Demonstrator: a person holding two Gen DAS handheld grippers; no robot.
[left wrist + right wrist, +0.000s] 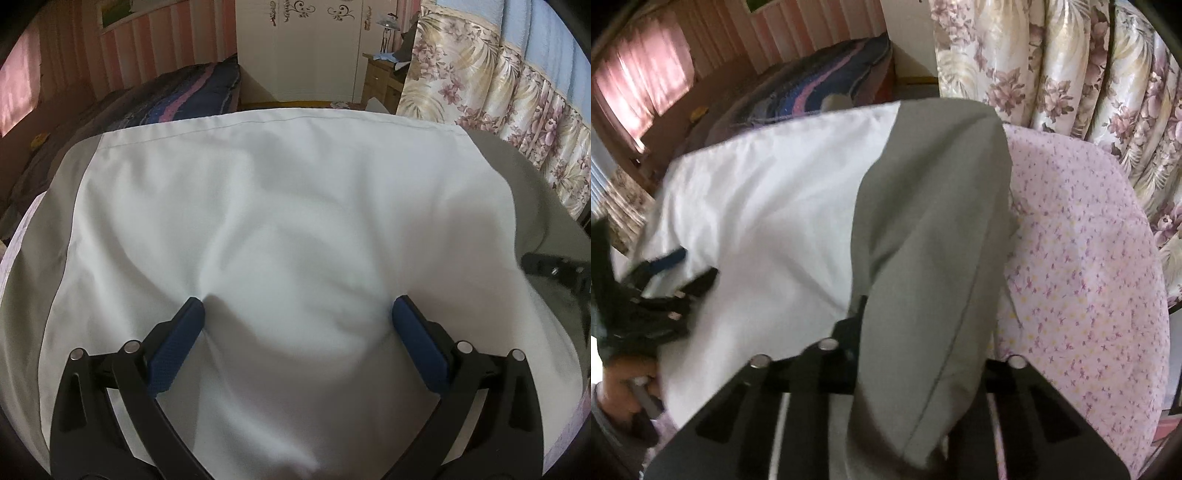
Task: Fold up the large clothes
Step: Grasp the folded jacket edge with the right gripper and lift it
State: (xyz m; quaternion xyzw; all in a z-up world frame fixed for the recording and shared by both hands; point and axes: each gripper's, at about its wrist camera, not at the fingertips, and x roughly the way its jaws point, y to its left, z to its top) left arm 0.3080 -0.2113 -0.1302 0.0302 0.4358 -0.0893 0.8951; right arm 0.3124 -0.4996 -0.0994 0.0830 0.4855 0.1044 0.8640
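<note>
A large garment with a white body [288, 221] and grey side panels [74, 173] lies spread on a surface. My left gripper [298, 306] is open, its blue pads [177, 350] pressing down on the white cloth. In the right wrist view the white body [768, 206] lies at left and a grey sleeve or panel [931, 229] runs into my right gripper [916, 325], which is shut on it; the fingertips are hidden by the cloth. The left gripper [665, 280] shows at the left edge there.
A pink flowered sheet [1082, 258] covers the surface under the garment. Floral curtains [1071, 74] hang at the right. A dark striped blanket [177, 99] lies on a bed behind, with a white wardrobe [314, 48] beyond.
</note>
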